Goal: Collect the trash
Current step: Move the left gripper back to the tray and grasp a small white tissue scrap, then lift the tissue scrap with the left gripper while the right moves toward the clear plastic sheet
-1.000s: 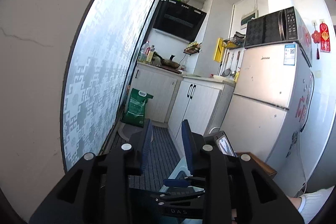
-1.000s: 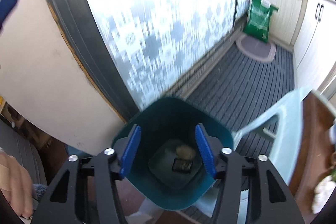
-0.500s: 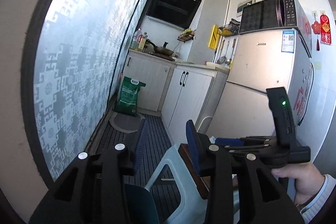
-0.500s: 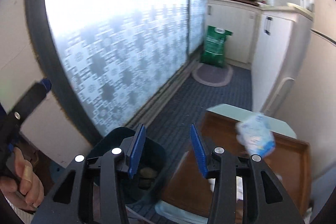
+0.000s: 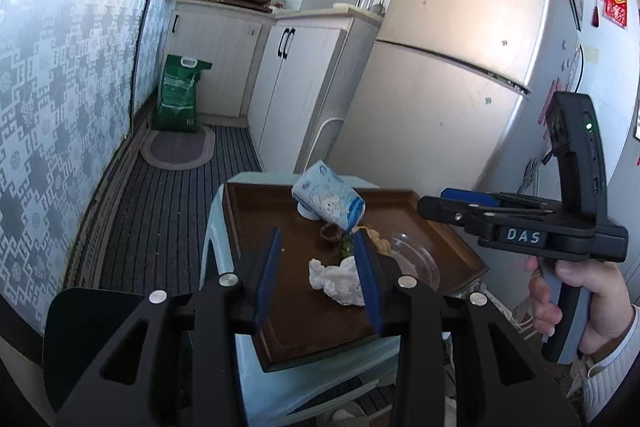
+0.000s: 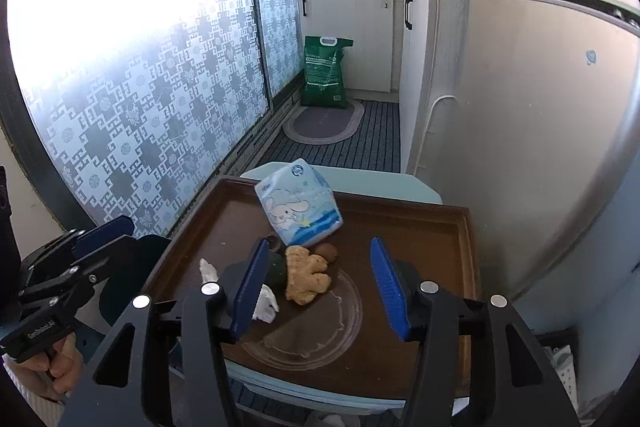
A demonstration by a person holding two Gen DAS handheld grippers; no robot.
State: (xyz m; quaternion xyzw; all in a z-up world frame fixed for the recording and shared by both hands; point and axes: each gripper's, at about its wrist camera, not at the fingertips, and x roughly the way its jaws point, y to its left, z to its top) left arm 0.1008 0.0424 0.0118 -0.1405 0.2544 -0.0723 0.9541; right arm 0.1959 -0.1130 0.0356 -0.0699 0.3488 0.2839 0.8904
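Note:
A brown tray (image 5: 304, 319) (image 6: 436, 239) lies on a pale blue stool (image 5: 276, 383). On it are a crumpled white tissue (image 5: 336, 277) (image 6: 266, 301), a blue-white tissue pack (image 5: 330, 201) (image 6: 298, 209), a piece of ginger (image 6: 306, 273), a brown round bit (image 6: 328, 251) and a clear plastic lid (image 6: 316, 327) (image 5: 416, 259). My left gripper (image 5: 318, 275) is open above the tissue. My right gripper (image 6: 320, 285) is open above the ginger; it also shows in the left wrist view (image 5: 460, 205). A dark teal bin (image 5: 88, 331) (image 6: 124, 279) stands left of the stool.
A frosted patterned glass door (image 6: 152, 115) runs along the left. White cabinets (image 5: 308, 75) and a fridge (image 5: 448, 79) stand on the right. A green bag (image 6: 324, 71) and an oval mat (image 6: 324, 121) lie on the striped floor behind.
Both grippers have swung down and right, from the bin and kitchen view to over the tray. Both stay open and empty.

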